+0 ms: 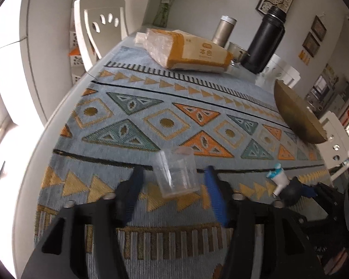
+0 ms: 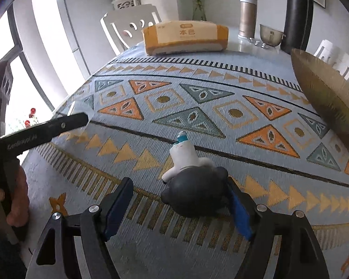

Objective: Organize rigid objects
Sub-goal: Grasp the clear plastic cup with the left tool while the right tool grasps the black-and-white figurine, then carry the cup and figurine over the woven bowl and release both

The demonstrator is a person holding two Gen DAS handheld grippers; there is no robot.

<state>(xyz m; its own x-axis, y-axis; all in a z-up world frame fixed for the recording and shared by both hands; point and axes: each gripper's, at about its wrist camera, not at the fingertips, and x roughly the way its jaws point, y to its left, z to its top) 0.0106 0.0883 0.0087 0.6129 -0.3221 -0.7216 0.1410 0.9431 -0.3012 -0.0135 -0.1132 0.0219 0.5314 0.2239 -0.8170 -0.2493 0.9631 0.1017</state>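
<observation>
A clear plastic cup [image 1: 178, 174] stands upright on the patterned tablecloth [image 1: 151, 107] between the fingers of my left gripper [image 1: 173, 171]. A small gap shows on each side of it, so the jaws are open around the cup. A toy figure [image 2: 186, 160] with a dark round head, white body and teal tip lies on the cloth inside my right gripper [image 2: 179, 183]. Its head rests against the right blue pad [image 2: 238, 211]; the left pad stands well clear, so this gripper is open. In the left wrist view the toy [image 1: 278, 179] lies right of the cup.
At the far edge lie an orange tissue pack [image 1: 190, 51], a steel flask [image 1: 224, 31], a black bottle [image 1: 265, 41] and a metal cup [image 2: 270, 34]. A golden bowl [image 2: 328, 100] sits at the right. White chairs [image 1: 97, 28] ring the table. A hand [image 2: 11, 197] holds the left gripper.
</observation>
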